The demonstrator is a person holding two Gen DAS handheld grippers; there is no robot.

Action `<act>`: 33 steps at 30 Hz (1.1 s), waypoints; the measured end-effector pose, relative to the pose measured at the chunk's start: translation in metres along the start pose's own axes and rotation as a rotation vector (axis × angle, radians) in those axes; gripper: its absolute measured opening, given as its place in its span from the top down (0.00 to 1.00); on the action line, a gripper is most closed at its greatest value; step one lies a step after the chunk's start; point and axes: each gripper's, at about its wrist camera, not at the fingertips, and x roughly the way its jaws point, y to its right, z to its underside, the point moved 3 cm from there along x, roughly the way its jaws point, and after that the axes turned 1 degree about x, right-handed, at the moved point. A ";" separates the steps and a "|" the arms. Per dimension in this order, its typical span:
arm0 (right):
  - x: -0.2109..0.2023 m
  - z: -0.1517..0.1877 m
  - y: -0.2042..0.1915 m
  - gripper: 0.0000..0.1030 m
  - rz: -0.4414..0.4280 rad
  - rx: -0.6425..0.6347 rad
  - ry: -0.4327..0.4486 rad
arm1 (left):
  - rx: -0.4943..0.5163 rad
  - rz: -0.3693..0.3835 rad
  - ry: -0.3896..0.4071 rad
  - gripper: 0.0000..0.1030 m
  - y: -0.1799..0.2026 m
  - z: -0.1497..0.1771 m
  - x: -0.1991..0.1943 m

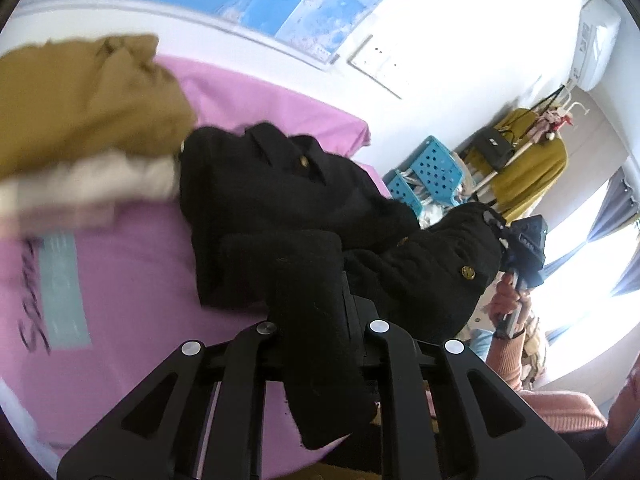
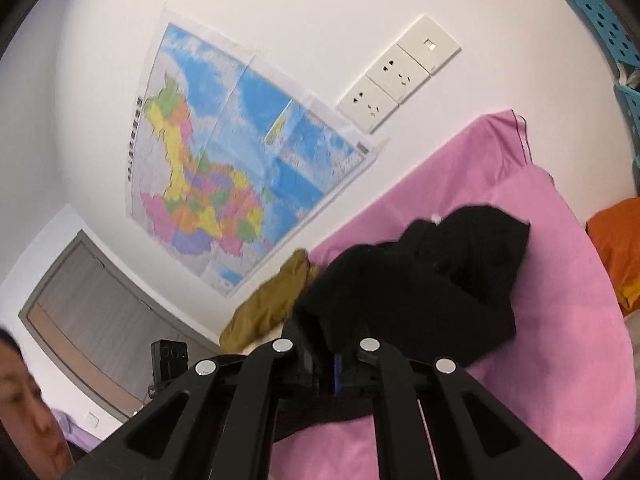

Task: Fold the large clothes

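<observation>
You've got two hand-held grippers and one black coat [image 1: 304, 200] — both are clamped on it. Your left gripper [image 1: 320, 308] has its jaws pinched on a thick fold of the coat, which drapes down over the jaws toward the camera. Your right gripper [image 2: 334, 360] has its jaws nearly together on another edge of the same coat, and the cloth bunches just ahead of its tips. In the left view the right gripper sits at the coat's far right end, with your hand [image 1: 510, 300] on its handle. The coat hangs between the two, its bulk over the pink bed [image 1: 132, 280]. Three gold buttons show on it. Beside it on the bed: one mustard garment [image 1: 80, 108], one cream one [image 1: 92, 188] under that. One map [image 2: 224, 168] and three wall sockets [image 2: 396, 76] show in the right view.
</observation>
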 end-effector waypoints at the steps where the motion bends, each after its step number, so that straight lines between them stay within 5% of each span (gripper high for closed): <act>1: 0.003 -0.006 0.001 0.96 0.003 0.005 0.008 | 0.001 -0.008 -0.002 0.87 -0.001 -0.009 0.001; 15: 0.094 -0.096 0.072 0.96 0.183 0.148 0.003 | -0.136 -0.098 -0.125 0.85 -0.045 -0.145 0.091; 24: 0.152 -0.123 0.157 0.96 0.327 0.315 -0.053 | -0.257 -0.161 -0.197 0.72 -0.086 -0.186 0.147; 27: 0.168 -0.123 0.180 0.96 0.375 0.359 -0.078 | -0.280 -0.133 -0.190 0.58 -0.094 -0.191 0.146; 31: 0.179 -0.121 0.193 0.96 0.421 0.364 -0.108 | -0.254 -0.079 -0.022 0.26 -0.089 -0.195 0.106; 33: 0.183 -0.120 0.196 0.96 0.427 0.365 -0.116 | -0.181 -0.045 0.044 0.23 -0.075 -0.190 0.086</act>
